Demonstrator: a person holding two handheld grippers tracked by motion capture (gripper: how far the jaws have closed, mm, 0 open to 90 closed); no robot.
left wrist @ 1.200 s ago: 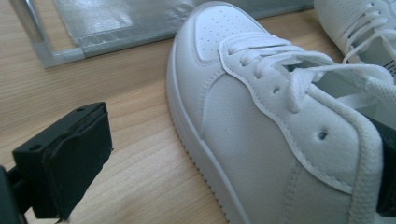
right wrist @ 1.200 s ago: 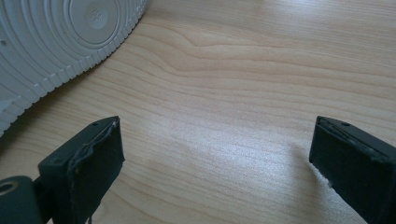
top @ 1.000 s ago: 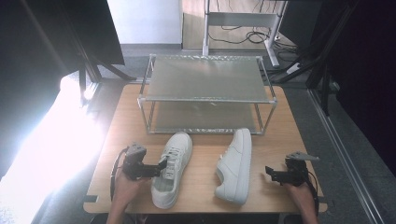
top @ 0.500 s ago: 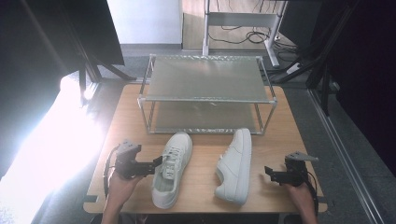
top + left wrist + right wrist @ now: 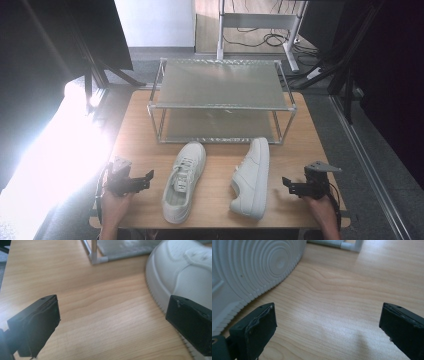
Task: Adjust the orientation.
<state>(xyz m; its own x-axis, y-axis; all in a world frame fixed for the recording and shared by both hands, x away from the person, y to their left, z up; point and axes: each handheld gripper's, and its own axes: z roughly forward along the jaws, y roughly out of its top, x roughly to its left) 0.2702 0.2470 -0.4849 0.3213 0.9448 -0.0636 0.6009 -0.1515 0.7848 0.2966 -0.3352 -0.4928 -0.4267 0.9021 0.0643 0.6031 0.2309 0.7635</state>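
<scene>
Sneakers looked light and pliable, best gripped at the collar: left gripper (image 5: 148, 175) jaws gaped empty at the upright sneaker's (image 5: 184, 181) nine o'clock, right gripper (image 5: 286, 183) likewise beside the tipped sneaker (image 5: 251, 178).

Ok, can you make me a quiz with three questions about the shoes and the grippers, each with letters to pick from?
1. Where are the two shoes?
A. on the rack's top shelf
B. on the table in front of the rack
C. on the floor

2. What colour are the shoes?
A. white
B. red
C. black

3. How is the right shoe lying?
A. upright on its sole
B. tipped on its side
C. held in a gripper

Answers:
1 B: the left shoe and the right shoe lie on the table before the rack.
2 A: both look white.
3 B: its ribbed sole faces the right gripper, which is open, as is the left gripper.
</scene>
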